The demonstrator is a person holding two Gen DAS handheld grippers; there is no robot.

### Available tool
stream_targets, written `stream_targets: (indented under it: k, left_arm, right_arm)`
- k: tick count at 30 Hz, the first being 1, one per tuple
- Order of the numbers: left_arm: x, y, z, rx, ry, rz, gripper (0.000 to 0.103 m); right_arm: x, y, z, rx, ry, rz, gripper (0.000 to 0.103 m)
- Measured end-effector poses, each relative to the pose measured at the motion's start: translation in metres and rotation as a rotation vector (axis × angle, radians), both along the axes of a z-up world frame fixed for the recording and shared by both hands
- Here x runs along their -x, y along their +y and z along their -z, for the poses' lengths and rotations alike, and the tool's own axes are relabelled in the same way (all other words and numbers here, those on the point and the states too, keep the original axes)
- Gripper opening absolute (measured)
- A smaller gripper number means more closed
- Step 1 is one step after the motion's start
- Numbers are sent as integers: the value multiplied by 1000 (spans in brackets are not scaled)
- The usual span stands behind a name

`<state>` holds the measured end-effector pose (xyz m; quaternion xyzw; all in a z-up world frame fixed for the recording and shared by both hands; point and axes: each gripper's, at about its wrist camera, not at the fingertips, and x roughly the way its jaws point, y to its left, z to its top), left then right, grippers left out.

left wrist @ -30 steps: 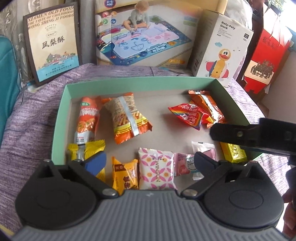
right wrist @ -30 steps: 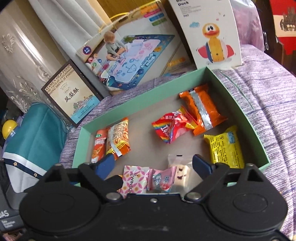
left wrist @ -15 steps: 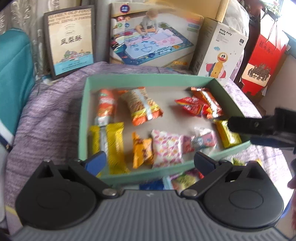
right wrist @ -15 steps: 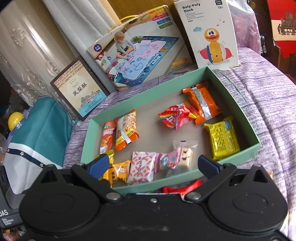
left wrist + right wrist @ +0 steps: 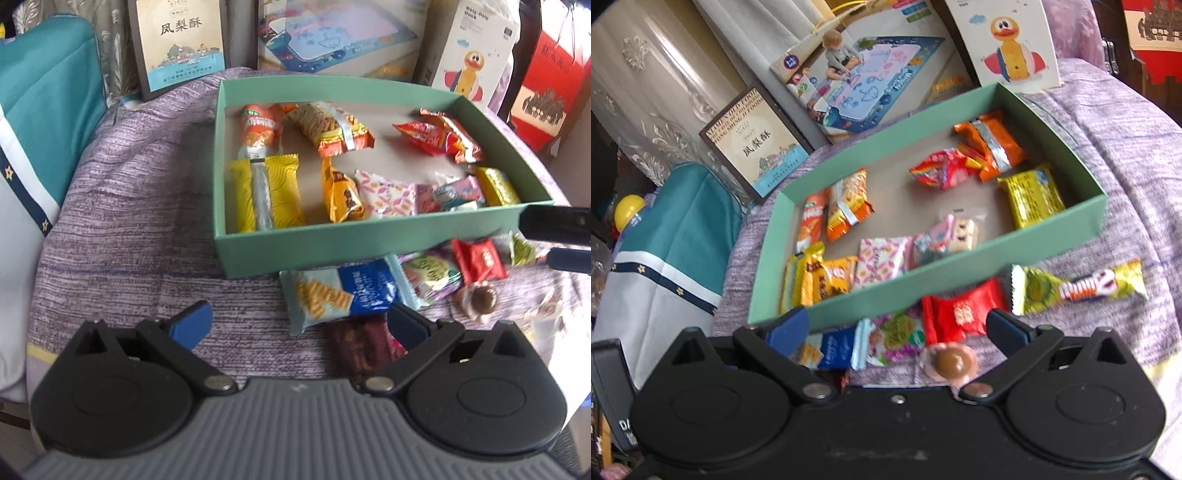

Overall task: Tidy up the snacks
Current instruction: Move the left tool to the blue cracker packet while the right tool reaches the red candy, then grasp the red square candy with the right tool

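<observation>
A purple woven cloth covers the surface, and a shallow green box sits on it, holding most of the snacks: an orange tube pack, a yellow wafer pack, an orange noodle pack, a pink patterned pack and a red rainbow pack among them. Behind the box, leaning upright, stand a pineapple-cake box with Chinese lettering, a drawing-mat toy box, a white duck toy box and a red gift bag. A teal cushion lies at the left edge.

More snacks lie loose on the cloth just in front of the box: a blue cracker pack, a green-and-purple candy pack, a red square pack, a round chocolate cup, a lime-green bar and a dark brown pack.

Both tools point steeply down at the loose pile. The left tongs stand wide apart and empty, their blue tips low over the cloth, the right one just above the dark brown pack. The right tongs have just finished opening and now stand fully apart, gripping nothing, with the red square pack, the candy pack and the chocolate cup lying between and below their tips. Seen from the left camera, the right tongs' fingers reach in from the right edge, beside the box's near corner.
</observation>
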<state>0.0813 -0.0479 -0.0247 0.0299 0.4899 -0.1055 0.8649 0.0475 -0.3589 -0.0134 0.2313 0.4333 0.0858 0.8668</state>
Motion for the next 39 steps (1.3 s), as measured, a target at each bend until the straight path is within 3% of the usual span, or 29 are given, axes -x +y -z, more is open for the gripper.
stream_targets:
  k: [5,7,10,11,12,13,15,18,23,30,37,39]
  left_arm:
    - [-6,-7,9,-31,-21,55,103]
    - [-10,-12,14,-32,-13,72,103]
    - [-16,-17,23,-5,7,78,103]
    - [-18,-18,25,13,15,77,102]
    - [-18,-19,27,37,24,80,97]
    - [-18,-20,29,59,36,90,84]
    - [-14,-26,30,63,38,130,77]
    - [-4,-36,29,48,42,211,65]
    - [5,-41,23,92,78,284,63]
    - [-14,-33,13,51,-9,230,76]
    - [-25,-62,27,57,-9,344,83]
    - [-22,-68,32,59,9,385,67]
  right_arm:
    - [3,-14,9,1,20,52,103]
    - [3,-20,10,12,10,76,98]
    - [2,-26,13,37,-5,99,76]
    - [0,-28,15,34,-3,101,63]
    - [-3,-30,16,33,4,105,58]
    - [-5,-32,18,36,10,105,56]
    - [-10,-32,23,43,19,94,50]
    - [-20,-28,31,48,33,76,50]
    - [-38,-22,42,53,47,54,50]
    - [-48,-11,51,99,60,-19,50]
    - [-31,-13,48,100,106,-47,50]
    - [-25,-14,48,98,118,-51,50]
